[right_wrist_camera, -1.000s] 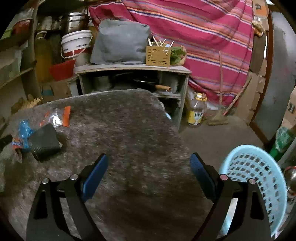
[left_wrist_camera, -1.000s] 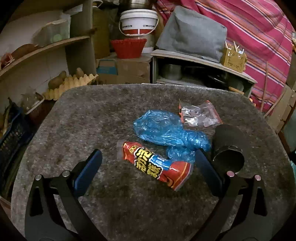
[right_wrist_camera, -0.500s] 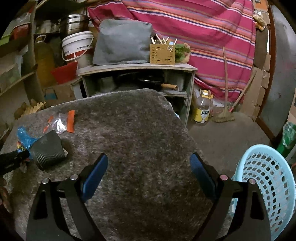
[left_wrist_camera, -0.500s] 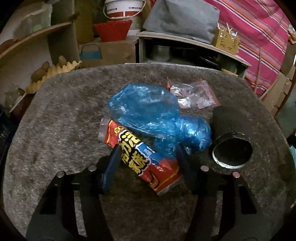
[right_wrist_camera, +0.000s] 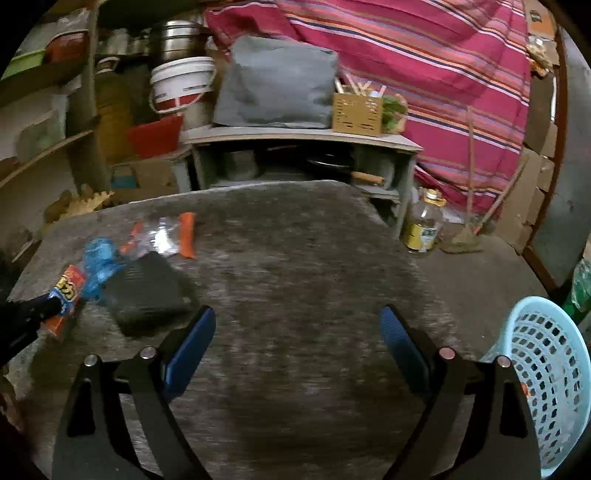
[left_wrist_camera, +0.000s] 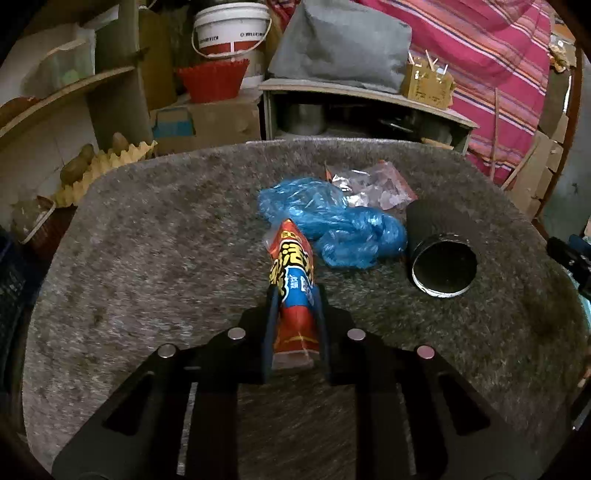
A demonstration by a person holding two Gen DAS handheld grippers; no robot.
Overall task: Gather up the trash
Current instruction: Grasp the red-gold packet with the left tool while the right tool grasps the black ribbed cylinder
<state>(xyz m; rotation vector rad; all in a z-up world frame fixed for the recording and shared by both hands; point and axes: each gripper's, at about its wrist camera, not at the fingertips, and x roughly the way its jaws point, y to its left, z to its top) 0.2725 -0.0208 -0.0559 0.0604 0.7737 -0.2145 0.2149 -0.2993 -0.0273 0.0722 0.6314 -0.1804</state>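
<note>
My left gripper (left_wrist_camera: 294, 295) is shut on a red snack wrapper (left_wrist_camera: 293, 273) with yellow characters, held just above the grey fuzzy table (left_wrist_camera: 147, 258). Behind it lie a crumpled blue plastic bag (left_wrist_camera: 332, 218), a clear wrapper with orange edges (left_wrist_camera: 369, 184) and a black paper cup on its side (left_wrist_camera: 439, 251). My right gripper (right_wrist_camera: 295, 332) is open and empty over the table's middle. In the right wrist view the snack wrapper (right_wrist_camera: 64, 291), blue bag (right_wrist_camera: 98, 258), cup (right_wrist_camera: 146, 288) and clear wrapper (right_wrist_camera: 166, 236) sit at the left. A light blue perforated basket (right_wrist_camera: 546, 376) stands on the floor at right.
A low shelf unit (left_wrist_camera: 362, 107) with a grey cushion stands behind the table. A white bucket (left_wrist_camera: 231, 33), a red basket (left_wrist_camera: 212, 79) and cardboard boxes are at back left. A bottle (right_wrist_camera: 423, 225) and broom stand on the floor right of the table.
My left gripper closed on the red snack wrapper and lifted it, turning it to point away. My right gripper stayed open and shifted slightly left.
</note>
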